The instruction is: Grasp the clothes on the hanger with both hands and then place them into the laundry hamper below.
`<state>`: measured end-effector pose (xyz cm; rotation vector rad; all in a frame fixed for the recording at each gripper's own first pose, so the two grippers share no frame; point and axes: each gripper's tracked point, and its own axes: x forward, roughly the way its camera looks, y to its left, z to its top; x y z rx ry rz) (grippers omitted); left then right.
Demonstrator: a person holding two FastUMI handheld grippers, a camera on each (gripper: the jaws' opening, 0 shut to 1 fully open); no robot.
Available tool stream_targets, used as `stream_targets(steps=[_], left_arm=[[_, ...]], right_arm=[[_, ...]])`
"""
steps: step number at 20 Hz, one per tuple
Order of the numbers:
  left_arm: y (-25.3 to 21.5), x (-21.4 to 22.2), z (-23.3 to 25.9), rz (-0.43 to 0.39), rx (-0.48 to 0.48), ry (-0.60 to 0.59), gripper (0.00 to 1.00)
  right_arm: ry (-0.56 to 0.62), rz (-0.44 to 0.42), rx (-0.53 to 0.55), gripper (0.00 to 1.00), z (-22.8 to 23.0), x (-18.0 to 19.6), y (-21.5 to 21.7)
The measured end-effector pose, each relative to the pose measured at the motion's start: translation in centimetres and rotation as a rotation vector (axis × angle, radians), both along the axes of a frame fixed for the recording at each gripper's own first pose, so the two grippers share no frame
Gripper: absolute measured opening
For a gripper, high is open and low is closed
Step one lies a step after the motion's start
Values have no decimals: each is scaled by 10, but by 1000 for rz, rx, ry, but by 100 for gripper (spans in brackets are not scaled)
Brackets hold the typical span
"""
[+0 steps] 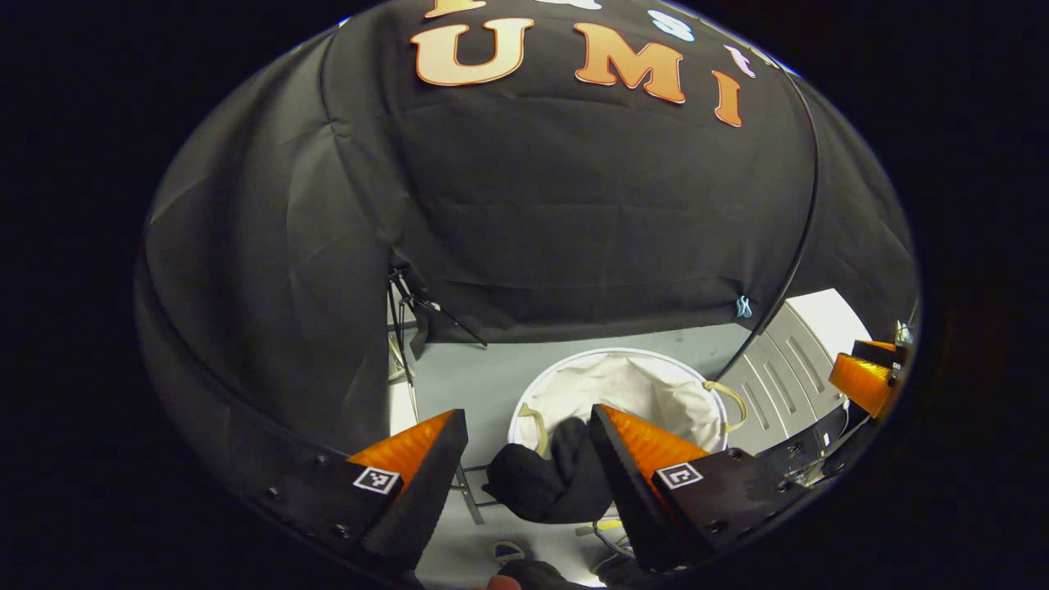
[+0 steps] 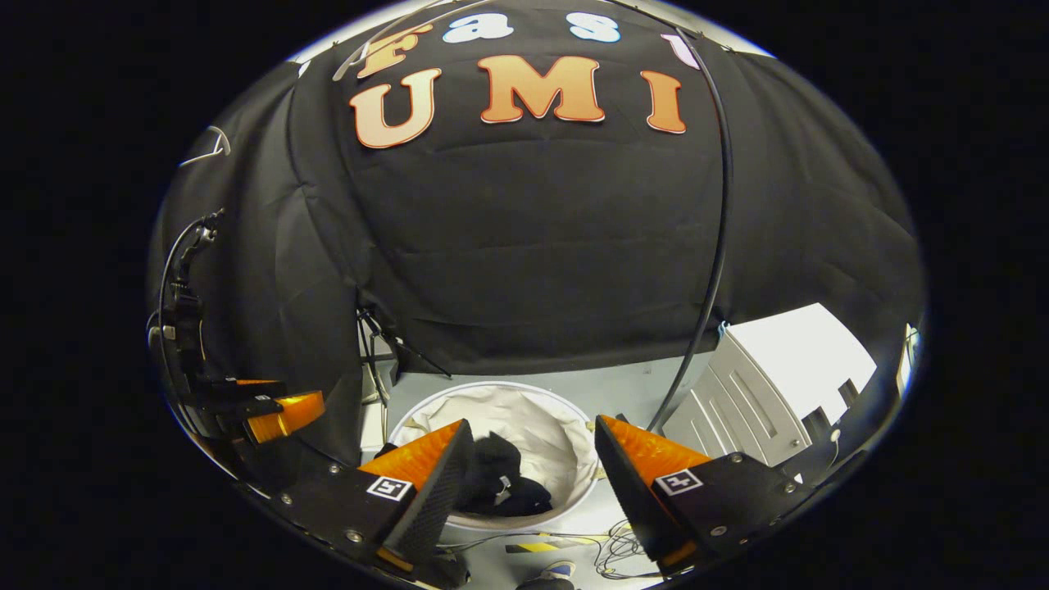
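Left gripper (image 1: 524, 459): fingers spread wide, nothing between them, hovering above and just short of the laundry hamper (image 1: 697, 385). Dark clothes (image 1: 541, 483) lie bunched at the hamper's near rim; from the left gripper view part of the bundle appears to hang over the edge toward the floor, though the fisheye makes it hard to say how much is inside. A looped handle (image 1: 732, 401) sticks out on the hamper's far side. Moving right: in the right gripper view the same clothes (image 2: 500, 487) sit low inside the white liner, against the near wall, and look mostly contained. Right gripper (image 2: 533, 475): also spread, empty, poised over the hamper's mouth. The left gripper shows again at the far left edge of that view (image 2: 279, 414), well apart from the right one. Judgement on progress: garment is off the hanger and released into the hamper, so the task looks essentially done; what may be left is a nudge to tuck any overhanging cloth inside, then withdrawal of both grippers. Clearance: hamper rim (image 2: 492, 387) is open all round from above, pale floor (image 1: 467, 377) bare behind it. Hazards to the sides: a tripod leg (image 1: 406, 328) near the left curtain, a grey cabinet (image 2: 737, 410) close on the right, loose cables (image 2: 615, 557) on the floor in front.
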<state>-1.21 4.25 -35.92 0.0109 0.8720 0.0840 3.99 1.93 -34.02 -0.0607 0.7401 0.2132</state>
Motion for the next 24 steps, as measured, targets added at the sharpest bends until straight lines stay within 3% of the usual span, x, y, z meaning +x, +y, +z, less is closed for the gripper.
stream_targets(steps=[11, 19, 24], left_arm=[[14, -30, 39, 17, 16, -68, 98], [32, -46, 155, 74, 16, -310, 100], [44, -33, 245, 76, 36, -474, 96]], right_arm=[[-43, -19, 0, 92, 26, -37, -9], [-221, -72, 2, 92, 139, -53, -37], [-361, -64, -13, 92, 218, -47, -44]])
